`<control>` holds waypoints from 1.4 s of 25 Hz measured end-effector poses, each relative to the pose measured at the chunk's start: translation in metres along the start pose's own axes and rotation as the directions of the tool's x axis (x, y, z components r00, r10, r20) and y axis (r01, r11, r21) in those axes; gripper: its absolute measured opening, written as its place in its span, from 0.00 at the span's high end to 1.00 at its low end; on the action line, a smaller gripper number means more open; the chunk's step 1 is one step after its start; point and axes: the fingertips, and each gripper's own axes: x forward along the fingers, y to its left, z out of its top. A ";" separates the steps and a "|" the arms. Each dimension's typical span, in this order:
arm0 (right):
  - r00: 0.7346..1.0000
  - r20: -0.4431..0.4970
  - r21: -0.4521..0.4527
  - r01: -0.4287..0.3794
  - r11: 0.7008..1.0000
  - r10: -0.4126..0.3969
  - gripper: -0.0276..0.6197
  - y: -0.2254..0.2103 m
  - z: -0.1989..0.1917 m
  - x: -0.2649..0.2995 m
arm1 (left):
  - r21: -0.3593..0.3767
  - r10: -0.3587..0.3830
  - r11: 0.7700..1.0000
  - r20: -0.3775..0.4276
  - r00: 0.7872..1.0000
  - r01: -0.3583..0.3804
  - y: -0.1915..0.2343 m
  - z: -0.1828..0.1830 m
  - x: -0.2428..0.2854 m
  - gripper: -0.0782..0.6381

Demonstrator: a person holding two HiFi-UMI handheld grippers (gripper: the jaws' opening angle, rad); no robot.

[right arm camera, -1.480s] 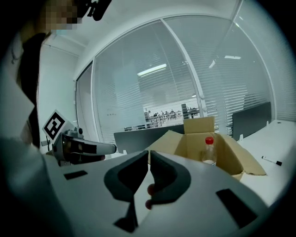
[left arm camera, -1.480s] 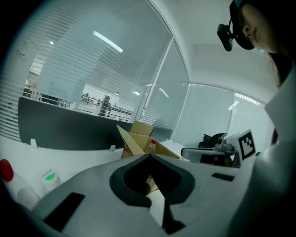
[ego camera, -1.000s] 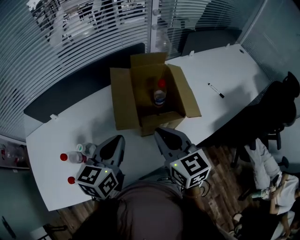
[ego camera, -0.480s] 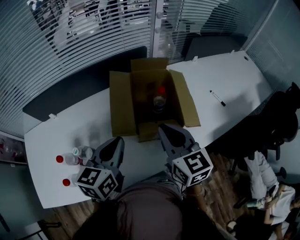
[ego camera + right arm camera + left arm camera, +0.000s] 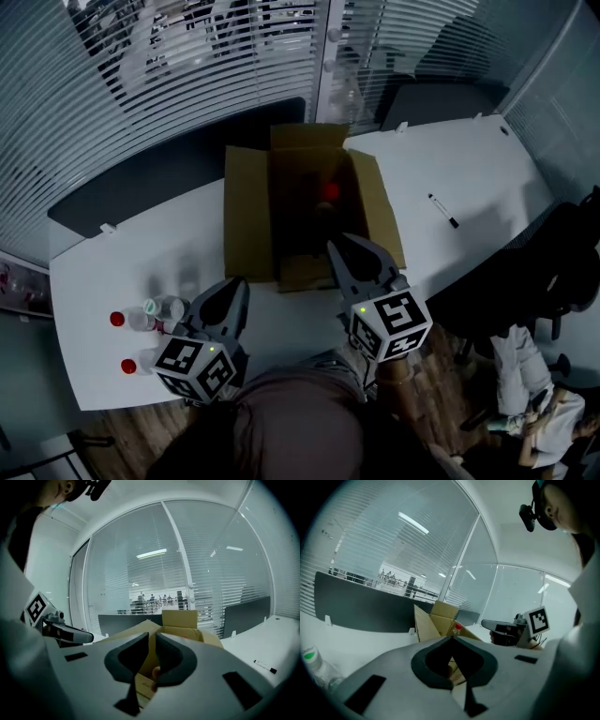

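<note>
An open cardboard box [image 5: 248, 211] stands in the middle of the white table [image 5: 112, 272]. Inside it a clear bottle with a red cap [image 5: 329, 192] stands upright. My right gripper [image 5: 336, 246] is shut and empty, its tip over the box's near right corner. In the right gripper view the right gripper [image 5: 152, 637] points at the box [image 5: 180, 619] close ahead. My left gripper [image 5: 240, 282] is shut and empty, hovering near the table's front edge, left of the box. The left gripper view shows the left gripper [image 5: 451, 638], the box [image 5: 439, 617] and the red cap [image 5: 458, 626].
Three bottles lie or stand at the table's near left: two red-capped [image 5: 129, 320] [image 5: 137, 365] and one green-capped [image 5: 161, 306]. A black marker [image 5: 442, 210] lies right of the box. A dark chair [image 5: 572, 258] and a seated person [image 5: 525, 370] are at the right.
My right gripper has moved forward to the box's near corner. The left gripper's view has swung right, so the red-capped bottle has left it. Both stay shut.
</note>
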 end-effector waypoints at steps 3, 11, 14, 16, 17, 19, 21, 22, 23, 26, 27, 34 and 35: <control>1.000 -0.012 -0.009 0.008 1.000 -0.008 0.90 -0.010 0.001 0.009 | -0.002 0.012 1.000 0.003 1.000 -0.012 0.004 0.002 0.002 0.88; 0.999 -0.032 -0.036 0.027 0.999 -0.028 0.89 -0.033 0.010 0.029 | -0.018 0.040 0.999 -0.001 0.999 -0.040 0.008 0.004 0.004 0.88; 0.998 -0.051 -0.058 0.029 0.998 -0.032 0.86 -0.040 0.012 0.038 | -0.026 0.045 0.999 0.003 0.999 -0.045 0.012 0.001 0.005 0.88; 0.997 -0.068 -0.071 0.028 0.997 -0.033 0.83 -0.044 0.011 0.045 | -0.031 0.044 0.999 -0.006 0.999 -0.044 0.012 -0.001 0.007 0.88; 0.996 -0.077 -0.076 0.028 0.997 -0.034 0.83 -0.047 0.010 0.048 | -0.031 0.042 0.999 -0.010 0.999 -0.042 0.012 -0.001 0.008 0.88; 0.994 -0.103 -0.089 0.027 0.996 -0.036 0.81 -0.052 0.006 0.055 | -0.031 0.042 0.999 -0.011 0.999 -0.042 0.012 -0.002 0.010 0.88; 0.990 -0.134 -0.098 0.022 0.995 -0.035 0.79 -0.056 0.001 0.063 | -0.033 0.047 0.998 -0.005 0.999 -0.047 0.014 -0.002 0.012 0.88; 0.988 -0.151 -0.097 0.017 0.995 -0.032 0.78 -0.058 -0.001 0.067 | -0.037 0.050 0.998 -0.002 0.999 -0.050 0.015 -0.001 0.013 0.88; 0.985 -0.167 -0.096 0.013 0.995 -0.029 0.78 -0.060 -0.004 0.071 | -0.040 0.053 0.998 -0.001 0.999 -0.053 0.016 -0.001 0.013 0.88; 0.978 -0.208 -0.088 0.009 0.996 -0.027 0.76 -0.065 -0.013 0.082 | -0.040 0.060 0.997 -0.010 0.998 -0.060 0.019 -0.003 0.015 0.88; 0.975 -0.221 -0.084 0.010 0.996 -0.028 0.76 -0.066 -0.016 0.085 | -0.042 0.062 0.997 -0.013 0.998 -0.062 0.020 -0.004 0.015 0.88; 0.955 -0.293 -0.080 0.032 0.996 -0.054 0.71 -0.075 -0.031 0.102 | -0.045 0.072 0.996 -0.030 0.997 -0.073 0.026 -0.007 0.019 0.88; 0.950 -0.306 -0.088 0.035 0.995 -0.061 0.70 -0.076 -0.032 0.104 | -0.045 0.072 0.996 -0.033 0.997 -0.073 0.026 -0.008 0.019 0.88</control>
